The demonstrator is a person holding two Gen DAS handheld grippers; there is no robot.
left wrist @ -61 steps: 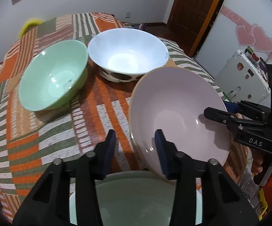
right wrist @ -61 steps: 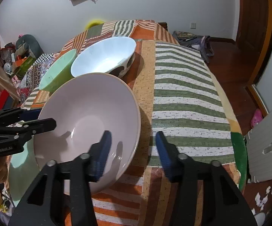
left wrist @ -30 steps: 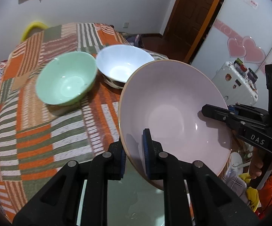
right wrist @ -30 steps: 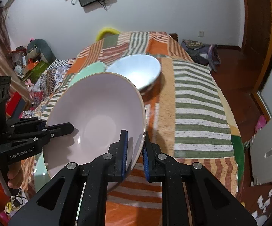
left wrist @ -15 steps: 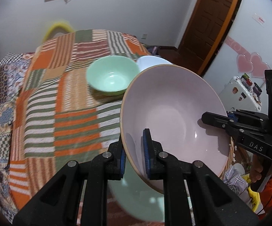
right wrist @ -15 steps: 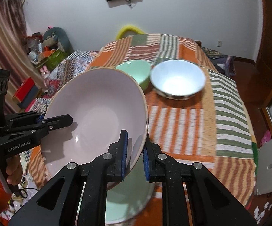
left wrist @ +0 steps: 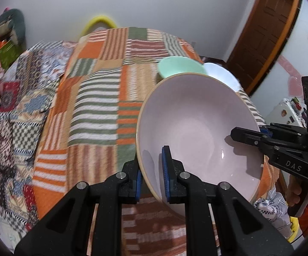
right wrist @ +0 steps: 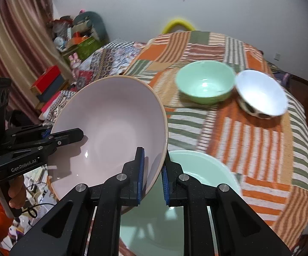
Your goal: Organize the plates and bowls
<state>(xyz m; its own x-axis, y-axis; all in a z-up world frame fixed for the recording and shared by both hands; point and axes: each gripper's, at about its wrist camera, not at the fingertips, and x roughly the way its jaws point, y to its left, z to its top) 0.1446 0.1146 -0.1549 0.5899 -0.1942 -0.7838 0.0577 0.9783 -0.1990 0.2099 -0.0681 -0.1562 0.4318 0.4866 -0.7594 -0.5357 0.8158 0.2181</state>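
A large pink bowl hangs tilted above the near edge of the table, gripped at opposite sides of its rim. My left gripper is shut on the rim's left side and appears in the right wrist view as the left gripper. My right gripper is shut on the rim's right side and appears as the right gripper. Farther back, a green bowl stands beside a white bowl. A pale green dish lies under the right gripper.
A patchwork cloth covers the round table. A yellow chair back rises behind it. A wooden door is at the right. Boxes and clutter line the curtain side. A hand holds the left gripper's handle.
Both grippers have carried the pink bowl sideways, still clamped. The green and white bowls have slid right in both views, and the pale green dish has left the left wrist view.
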